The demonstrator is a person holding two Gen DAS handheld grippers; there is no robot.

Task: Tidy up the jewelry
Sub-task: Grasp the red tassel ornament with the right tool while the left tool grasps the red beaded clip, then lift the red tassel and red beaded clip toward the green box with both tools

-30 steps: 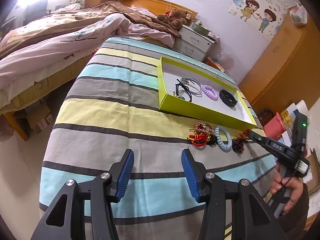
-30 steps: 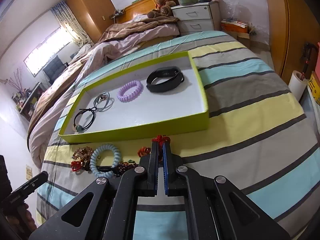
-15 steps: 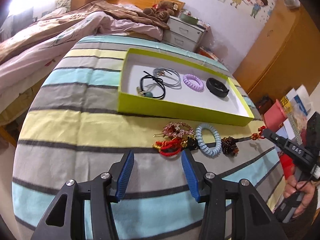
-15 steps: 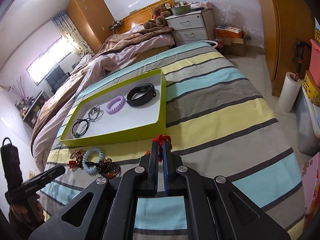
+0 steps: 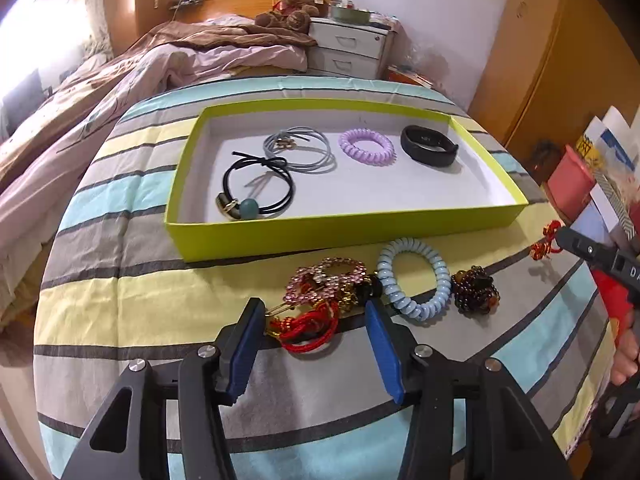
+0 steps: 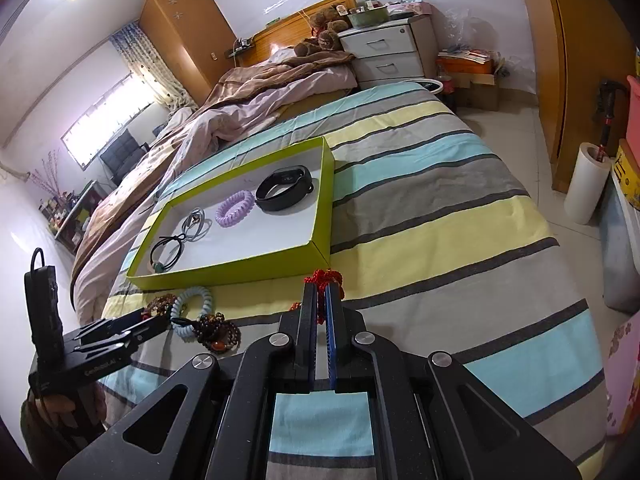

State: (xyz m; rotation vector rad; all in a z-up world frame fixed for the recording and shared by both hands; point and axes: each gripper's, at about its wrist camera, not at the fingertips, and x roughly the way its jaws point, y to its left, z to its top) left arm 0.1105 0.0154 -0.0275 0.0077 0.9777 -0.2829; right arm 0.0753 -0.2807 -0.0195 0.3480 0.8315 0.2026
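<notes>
A green tray on the striped bed holds a black hair tie, a grey hair tie, a purple coil and a black band. In front of it lie a pink rhinestone piece, a red cord bracelet, a blue coil and a dark bead cluster. My left gripper is open, its jaws on either side of the red cord bracelet. My right gripper is shut on a red knotted ornament, held above the bed near the tray's corner.
A rumpled quilt lies at the left. A white nightstand stands behind the bed. Boxes and a pink bin stand at the right edge. A paper roll stands on the floor.
My left gripper has moved forward and down over the loose pile, its jaws now around the red cord bracelet. My right gripper has pulled back and up with the red ornament.
</notes>
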